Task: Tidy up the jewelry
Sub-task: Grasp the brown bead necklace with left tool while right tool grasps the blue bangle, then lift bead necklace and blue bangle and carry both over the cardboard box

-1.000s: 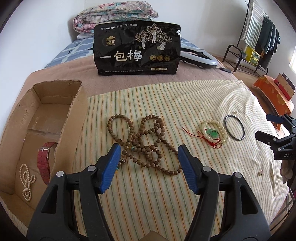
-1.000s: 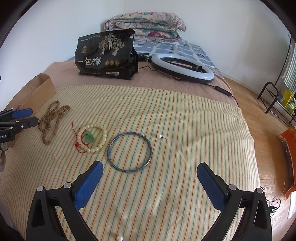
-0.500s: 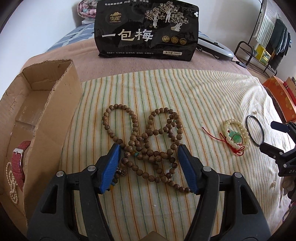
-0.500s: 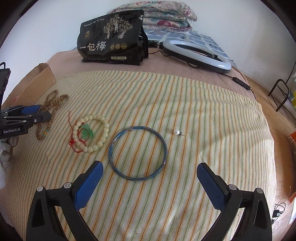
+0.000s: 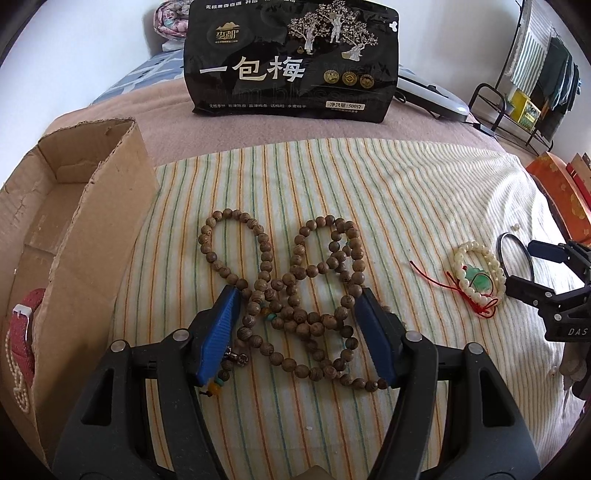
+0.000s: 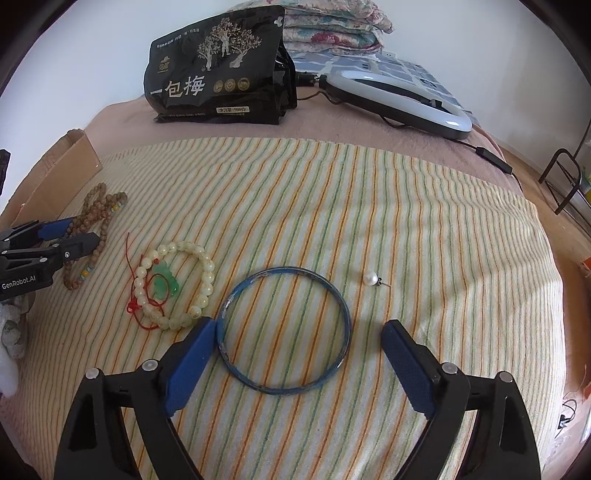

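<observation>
Left gripper (image 5: 299, 325) jaws apart astride wooden bead necklace (image 5: 295, 295), right gripper (image 6: 297, 363) spread wide around blue bangle (image 6: 283, 329)

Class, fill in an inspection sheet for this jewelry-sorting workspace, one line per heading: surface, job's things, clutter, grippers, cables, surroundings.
Surface: striped cloth spread over a pink blanket.
Job's things: wooden bead strand, white bead bracelet, blue bangle and pearl earring lie on the cloth; cardboard box holds a red strap and pearl string.
Clutter: black snack bag; ring light.
Grippers: left gripper open, straddling the wooden beads; right gripper open around the bangle.
Cables: ring light cord trails off the bed.
Surroundings: folded quilts, clothes rack.
</observation>
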`<state>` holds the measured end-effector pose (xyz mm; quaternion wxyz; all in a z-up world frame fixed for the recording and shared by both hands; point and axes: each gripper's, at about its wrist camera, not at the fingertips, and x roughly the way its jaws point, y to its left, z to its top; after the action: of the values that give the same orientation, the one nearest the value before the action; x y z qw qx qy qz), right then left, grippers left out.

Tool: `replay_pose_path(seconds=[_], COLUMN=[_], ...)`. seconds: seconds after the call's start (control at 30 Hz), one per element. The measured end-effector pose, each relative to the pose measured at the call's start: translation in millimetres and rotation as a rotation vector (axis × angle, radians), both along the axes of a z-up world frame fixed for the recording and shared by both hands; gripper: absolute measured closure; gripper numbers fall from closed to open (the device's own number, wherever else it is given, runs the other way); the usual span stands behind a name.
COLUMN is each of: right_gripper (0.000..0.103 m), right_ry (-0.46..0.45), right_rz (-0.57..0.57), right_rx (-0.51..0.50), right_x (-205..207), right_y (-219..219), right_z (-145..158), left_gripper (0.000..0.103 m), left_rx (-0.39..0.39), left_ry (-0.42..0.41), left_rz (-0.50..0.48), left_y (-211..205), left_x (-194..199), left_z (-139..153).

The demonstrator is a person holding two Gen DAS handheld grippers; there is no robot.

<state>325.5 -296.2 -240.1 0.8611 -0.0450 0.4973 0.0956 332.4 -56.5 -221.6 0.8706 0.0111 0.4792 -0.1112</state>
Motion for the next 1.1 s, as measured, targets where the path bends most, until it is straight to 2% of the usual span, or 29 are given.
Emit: replay_pose_path(seconds=[0.1,0.27,0.37,0.47,0.73,0.77,1.1], right_gripper=[0.029,0.029,0.029,0.029,0.029,0.029,0.029], right_ry=[-0.001,0.002,0.001,-0.002,-0.031,-0.035,-0.082], right_rz=[0.007,0.008,0.001,-0.007,-0.02,-0.021,-0.042], right_rx=[0.007,0.004,0.01,0.017,0.028,0.028,0.034], right_x=[-1,-2,-4,-6,-19,-20,-42], right_y=[1,3,2,0,-6,-7,-15], right_z=[2,3,5,7,25,28,60], left_gripper=[0.041,0.071,0.085,0.091,0.094,0.098,0.098], left_rx=[0.0,0.006,-0.002,-0.018,-0.029,-0.032,-0.052], left_ry=[-0.004,-0.012,-0.007,-0.001,-0.027,-0.033,-0.091], left_rz=[0.004,0.009,0.004,0.002,-0.021,-0.025,-0.043], left_y=[0,-1,-2,-1,-6,-7,-9], left_x=[0,-2,-3,-4,-18,-21,-44], left_z=[0,2,3,6,20,23,58])
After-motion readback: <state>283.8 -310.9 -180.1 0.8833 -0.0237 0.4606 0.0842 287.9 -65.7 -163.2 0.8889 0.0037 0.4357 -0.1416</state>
